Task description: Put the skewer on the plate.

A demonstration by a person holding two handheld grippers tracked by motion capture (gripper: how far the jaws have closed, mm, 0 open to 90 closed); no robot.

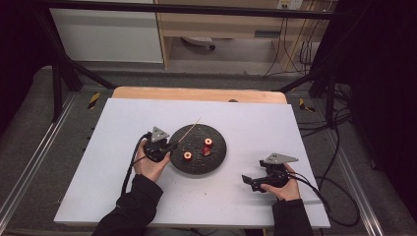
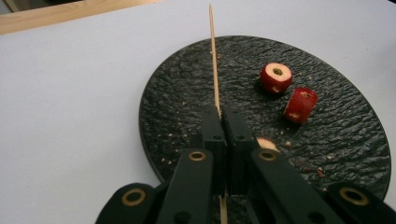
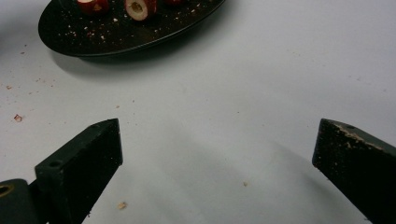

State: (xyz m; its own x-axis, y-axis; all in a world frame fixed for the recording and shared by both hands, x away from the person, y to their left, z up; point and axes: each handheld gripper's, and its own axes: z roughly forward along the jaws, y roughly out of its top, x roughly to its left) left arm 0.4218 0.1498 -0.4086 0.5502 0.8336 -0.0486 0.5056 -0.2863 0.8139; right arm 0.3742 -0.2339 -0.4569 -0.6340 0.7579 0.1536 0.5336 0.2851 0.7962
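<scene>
We are holding a thin wooden skewer (image 2: 214,70) in our left gripper (image 2: 221,112), its jaws pressed together on the stick, which is pointing out over the black plate (image 2: 187,93) toward the bench's far edge. The plate is sitting near the middle of the bench (image 1: 123,172), carrying red fruit pieces (image 2: 276,77). Our right gripper (image 1: 248,181) is resting near the bench's near right corner, its jaws standing wide apart with nothing between them.
</scene>
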